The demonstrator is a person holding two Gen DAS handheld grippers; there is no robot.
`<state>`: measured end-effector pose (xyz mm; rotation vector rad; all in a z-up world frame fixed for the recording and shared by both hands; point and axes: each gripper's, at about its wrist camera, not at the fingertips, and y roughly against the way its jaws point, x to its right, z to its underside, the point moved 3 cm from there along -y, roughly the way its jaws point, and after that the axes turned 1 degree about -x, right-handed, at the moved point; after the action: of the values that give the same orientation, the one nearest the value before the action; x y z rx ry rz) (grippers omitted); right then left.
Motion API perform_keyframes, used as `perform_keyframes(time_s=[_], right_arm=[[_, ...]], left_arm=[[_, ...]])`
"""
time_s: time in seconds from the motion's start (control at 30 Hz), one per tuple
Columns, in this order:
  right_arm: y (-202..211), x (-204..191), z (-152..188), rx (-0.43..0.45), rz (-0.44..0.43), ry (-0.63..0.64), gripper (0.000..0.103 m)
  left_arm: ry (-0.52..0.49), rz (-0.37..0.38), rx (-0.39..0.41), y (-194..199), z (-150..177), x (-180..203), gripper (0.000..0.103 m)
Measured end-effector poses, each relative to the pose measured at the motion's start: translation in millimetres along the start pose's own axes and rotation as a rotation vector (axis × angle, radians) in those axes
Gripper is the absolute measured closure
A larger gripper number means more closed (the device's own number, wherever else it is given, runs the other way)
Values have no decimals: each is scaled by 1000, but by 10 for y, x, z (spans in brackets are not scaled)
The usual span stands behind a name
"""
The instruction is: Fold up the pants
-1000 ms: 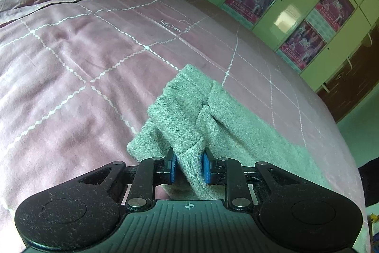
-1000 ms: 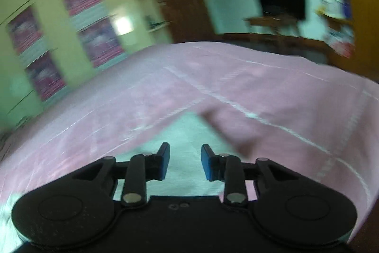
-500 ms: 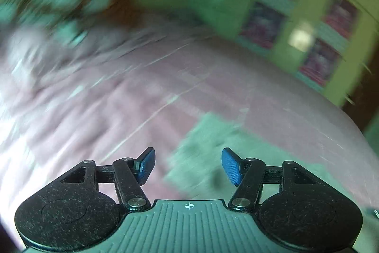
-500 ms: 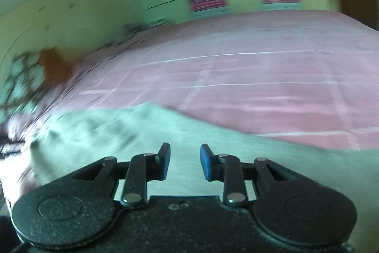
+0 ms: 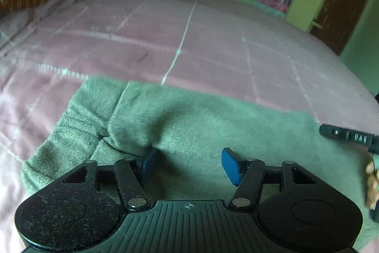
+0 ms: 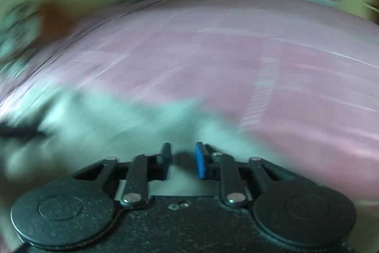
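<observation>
We are looking down on the grey pants (image 5: 213, 125), which are lying on the pink bed (image 5: 189, 44) right ahead of and under our left claw (image 5: 189, 161). They are looking at least partly folded: a layer is doubled over, with a ribbed band showing ahead and to the left of the claw, and a thick fold lump is sitting just in front of its left finger. Whether another fold is needed, we are judging only loosely; the stack is still looking lumpy and wanting a smoothing.

Our left claw is standing wide apart and holding nothing. A second ago it was pinching a bunch of the cloth between its blue pads; now the cloth is lying free on the bed.

Our right claw (image 6: 182, 159) is hovering over the pants too, its fingers a little apart with nothing between them, much as before. Its view is badly smeared, so it is swinging fast, and the pale cloth is filling the space ahead and left of it.
</observation>
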<state>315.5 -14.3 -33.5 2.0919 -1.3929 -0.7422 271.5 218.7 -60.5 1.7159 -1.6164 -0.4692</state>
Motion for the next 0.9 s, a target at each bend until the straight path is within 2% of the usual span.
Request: perform_keyframes(time_s=[0.03,0.13,0.17,0.2,0.3,0.33,0.37,0.4,0.43,0.5,0.53,0.57,0.6,0.63,0.67,0.7,0.77,0.83,0.9], right_arm=[[78,141,-50,19,38,-70,74],[234,177,-11,34,-100,-119,72],[252,148,56,8,-142,-110,75],[258,146,112,-11,-149,-100,77],[510,475,323,-25,-116,-163,81],[656,659,402,-15,-81,-181,83],[862,873,499,0,-20,-181,82],[1032,1026,566,21,16,-198,71],[1286,1239,645,58,33,-244,70],[1539,1498,776,73,-22,-303,69],[1566,1608,839,28,-39,-292,71],[1561,1731,935,-40,-50,-265,83],[1580,1829,1000,-50,-38,-244,90],[1665,2013,1027,-29,35,-254,95],[1830,2301,1047,21,136,-365,90],[2022,2506,1064,91,183,-479,79],[2327,2661,1095,197,142,-543,74],[2387,2612,1096,156,105,-503,74],[2438,2458,1080,157,39,-442,74]], left_arm=[[-26,6,9,8,13,67,42],[-56,16,-33,-107,111,179,42],[-77,-5,-37,-132,152,203,42],[-98,-21,-34,-112,176,227,42],[-98,-18,0,58,233,279,42],[-97,-10,26,135,245,293,42],[-103,1,48,188,262,305,42],[-110,14,54,214,280,351,42],[-113,23,45,204,285,373,42],[-99,32,6,119,334,445,42],[-94,34,-15,65,360,479,42],[-104,25,-23,46,392,503,42],[-119,10,-22,28,413,525,42],[-122,4,-22,43,432,536,42],[-115,5,-23,57,443,530,42],[-109,5,-25,65,453,523,42],[-108,0,-27,79,473,533,42],[-129,-16,-30,76,483,555,41],[-133,-25,-31,104,499,586,41]])
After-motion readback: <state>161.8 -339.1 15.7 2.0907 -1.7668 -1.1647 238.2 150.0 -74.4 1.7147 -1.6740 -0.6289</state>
